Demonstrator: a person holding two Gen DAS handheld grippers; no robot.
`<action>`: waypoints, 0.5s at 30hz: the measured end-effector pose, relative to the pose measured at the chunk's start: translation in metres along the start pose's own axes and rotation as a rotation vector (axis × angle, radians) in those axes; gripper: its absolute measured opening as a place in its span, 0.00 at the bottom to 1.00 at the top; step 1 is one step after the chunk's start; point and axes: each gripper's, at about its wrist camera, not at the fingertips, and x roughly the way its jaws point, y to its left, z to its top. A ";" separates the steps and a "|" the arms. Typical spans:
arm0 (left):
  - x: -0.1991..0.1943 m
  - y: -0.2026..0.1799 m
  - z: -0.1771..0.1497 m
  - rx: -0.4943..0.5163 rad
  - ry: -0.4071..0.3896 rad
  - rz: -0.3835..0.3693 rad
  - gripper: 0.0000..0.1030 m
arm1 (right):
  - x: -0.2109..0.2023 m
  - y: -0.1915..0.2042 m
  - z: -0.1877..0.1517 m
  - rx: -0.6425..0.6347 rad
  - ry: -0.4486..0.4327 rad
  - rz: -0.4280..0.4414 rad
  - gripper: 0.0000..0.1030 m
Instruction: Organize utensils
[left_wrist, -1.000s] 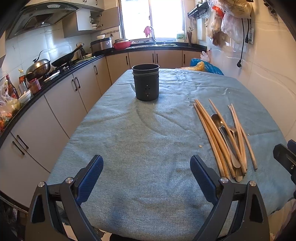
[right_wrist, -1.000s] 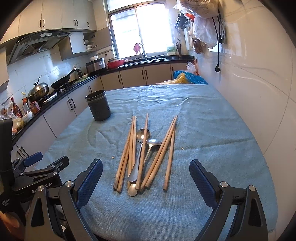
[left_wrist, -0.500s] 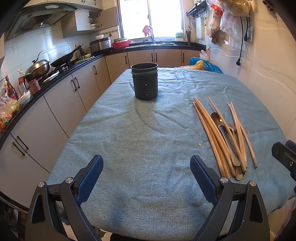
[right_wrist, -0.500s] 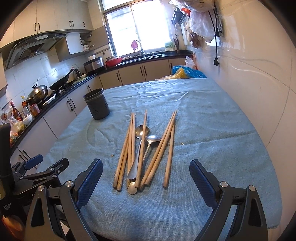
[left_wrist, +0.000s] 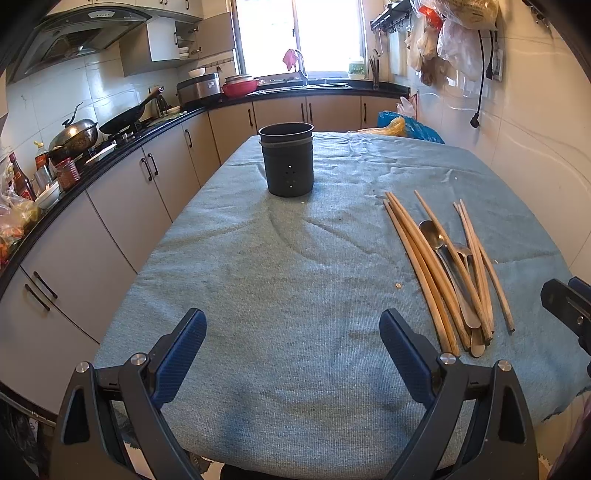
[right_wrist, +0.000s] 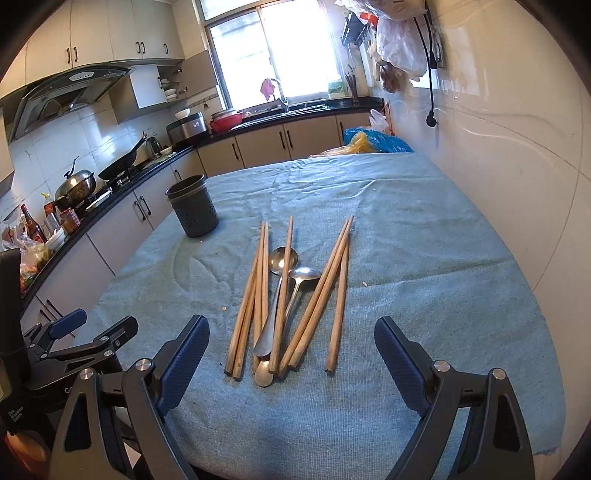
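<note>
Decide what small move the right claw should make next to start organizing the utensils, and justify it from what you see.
Probably ease the right claw forward and down onto the near ends of the chopsticks. It is open and empty, the pile lies straight ahead on the cloth, and the dark holder stands empty-looking farther left.

Bright daylight pours through the window (left_wrist: 299, 35) at the far end, above a black counter (left_wrist: 325, 85) that wraps round the left side over beige cabinets (left_wrist: 122, 206). White tiles (right_wrist: 498, 155) cover the right wall. A range hood (left_wrist: 81, 33) hangs upper left. A blue-grey cloth (left_wrist: 295, 295) covers the desk.
</note>
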 end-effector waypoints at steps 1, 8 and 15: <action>0.001 0.000 0.000 0.001 0.005 -0.003 0.92 | 0.000 0.000 0.001 0.002 0.003 0.003 0.90; 0.018 0.007 0.006 -0.013 0.081 -0.028 0.92 | 0.006 -0.022 0.013 0.050 0.042 0.019 0.80; 0.046 0.004 0.030 -0.026 0.211 -0.130 0.57 | 0.016 -0.062 0.034 0.153 0.109 0.067 0.44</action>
